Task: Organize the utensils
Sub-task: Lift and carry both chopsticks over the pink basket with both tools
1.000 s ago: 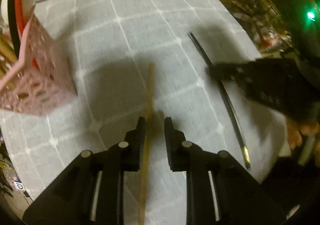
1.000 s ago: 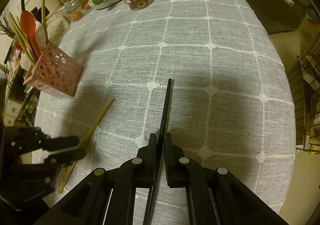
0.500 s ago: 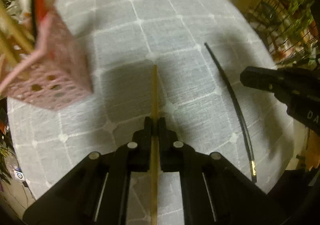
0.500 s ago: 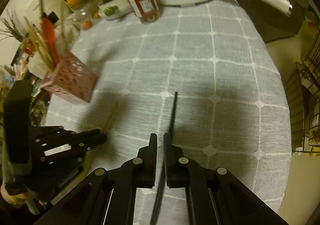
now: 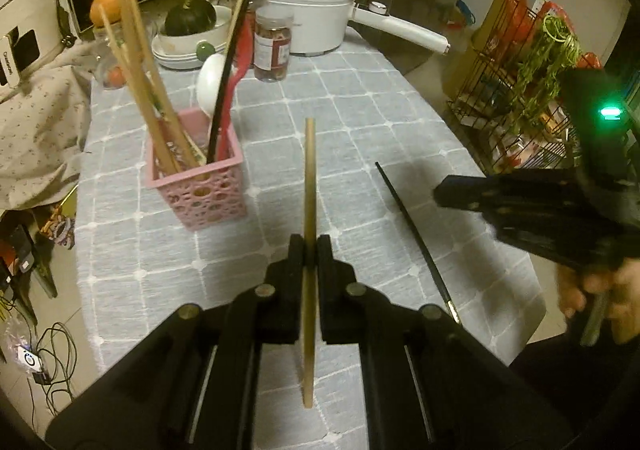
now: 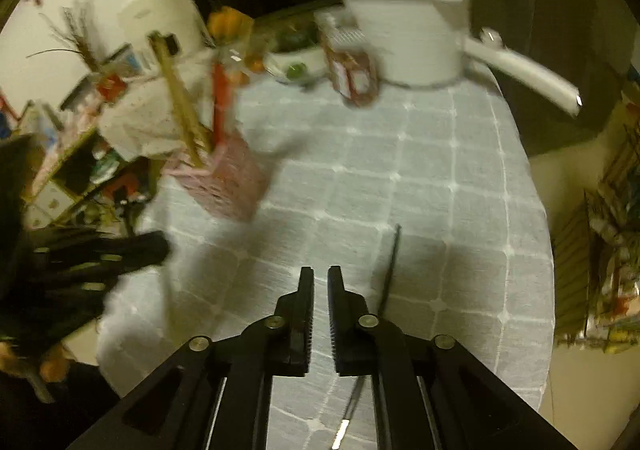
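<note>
Left gripper pinching a long, thin, tan wooden chopstick above the table, right gripper opening with nothing between its fingers, thin black chopstick lying on the cloth beside it, pink basket holding more sticks farther back.

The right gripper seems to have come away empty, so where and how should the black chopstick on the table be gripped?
Grip the black chopstick around its middle, coming straight down from above with the fingers either side of it. It lies flat on the tablecloth, thin and long, so only its two long sides offer purchase. The right gripper, jaws opening, has nothing between them.
</note>
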Available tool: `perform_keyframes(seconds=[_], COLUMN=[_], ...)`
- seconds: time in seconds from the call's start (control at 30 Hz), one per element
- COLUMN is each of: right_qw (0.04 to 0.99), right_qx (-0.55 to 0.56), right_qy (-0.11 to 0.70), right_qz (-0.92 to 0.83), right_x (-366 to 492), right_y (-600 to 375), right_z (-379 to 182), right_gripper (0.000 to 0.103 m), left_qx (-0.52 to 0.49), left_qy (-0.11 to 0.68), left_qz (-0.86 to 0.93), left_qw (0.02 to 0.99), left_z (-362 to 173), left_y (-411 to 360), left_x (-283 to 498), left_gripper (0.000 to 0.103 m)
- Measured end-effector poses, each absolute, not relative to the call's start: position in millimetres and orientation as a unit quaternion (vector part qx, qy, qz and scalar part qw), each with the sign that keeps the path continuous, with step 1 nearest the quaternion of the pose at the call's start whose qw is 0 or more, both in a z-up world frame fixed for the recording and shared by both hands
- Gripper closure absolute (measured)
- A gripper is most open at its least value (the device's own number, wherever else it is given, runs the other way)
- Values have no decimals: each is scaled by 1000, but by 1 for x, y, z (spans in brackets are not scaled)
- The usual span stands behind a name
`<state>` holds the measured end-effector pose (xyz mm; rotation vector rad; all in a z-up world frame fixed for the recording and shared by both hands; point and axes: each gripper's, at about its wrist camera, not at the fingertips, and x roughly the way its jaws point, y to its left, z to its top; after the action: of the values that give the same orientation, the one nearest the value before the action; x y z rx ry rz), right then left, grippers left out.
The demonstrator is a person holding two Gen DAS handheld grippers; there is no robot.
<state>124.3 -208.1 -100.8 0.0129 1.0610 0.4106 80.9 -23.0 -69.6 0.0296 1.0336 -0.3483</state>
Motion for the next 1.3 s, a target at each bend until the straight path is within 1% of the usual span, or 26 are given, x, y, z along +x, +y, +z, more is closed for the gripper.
perform_keyframes(seconds=[0.03, 0.1, 0.2, 0.37, 0.43, 0.47, 0.5, 0.57, 0.63, 0.73, 0.83, 1.13, 1.3], right_qw=[838, 827, 817, 803, 799, 806, 804, 806, 805, 809, 811, 864, 888], right_qx=[8, 14, 17, 7, 1, -13, -23, -40, -48, -53, -27, -10, -28], right_qy=[513, 539, 560, 587, 594, 584, 587, 583, 581, 576, 572, 475, 421], right_qz=[186, 163, 136, 98, 93, 92, 92, 92, 106, 108, 117, 165, 185], right_x=[128, 140, 158, 184, 188, 188, 189, 187, 185, 181, 178, 136, 113], right_y=[-210, -215, -219, -215, -212, -208, -204, -198, -192, -189, -193, -190, -179], right_z=[-109, -130, -152, -186, -195, -194, -195, -196, -196, -195, -191, -116, -80], right_gripper=[78, 72, 71, 71, 70, 70, 71, 78, 96, 96, 98, 98, 98], left_qx=[13, 7, 0, -2, -3, -4, -5, -7, -10, -14, -16, -28, -31], left_qy=[494, 498, 500, 501, 501, 502, 502, 502, 503, 501, 495, 451, 420], left_qz=[-163, -159, -158, -161, -161, -161, -160, -159, -156, -153, -154, -158, -156], left_qw=[854, 852, 852, 851, 850, 850, 850, 850, 850, 852, 855, 878, 893], left_z=[-72, -75, -75, -75, -75, -75, -75, -75, -75, -74, -71, -43, -26], left_y=[-21, -17, -13, -11, -10, -9, -8, -6, -4, -3, -2, 10, 16], left_x=[82, 80, 80, 79, 80, 80, 80, 81, 81, 79, 76, 63, 57], left_gripper=[96, 96, 96, 96, 96, 96, 96, 96, 96, 96, 96, 96, 96])
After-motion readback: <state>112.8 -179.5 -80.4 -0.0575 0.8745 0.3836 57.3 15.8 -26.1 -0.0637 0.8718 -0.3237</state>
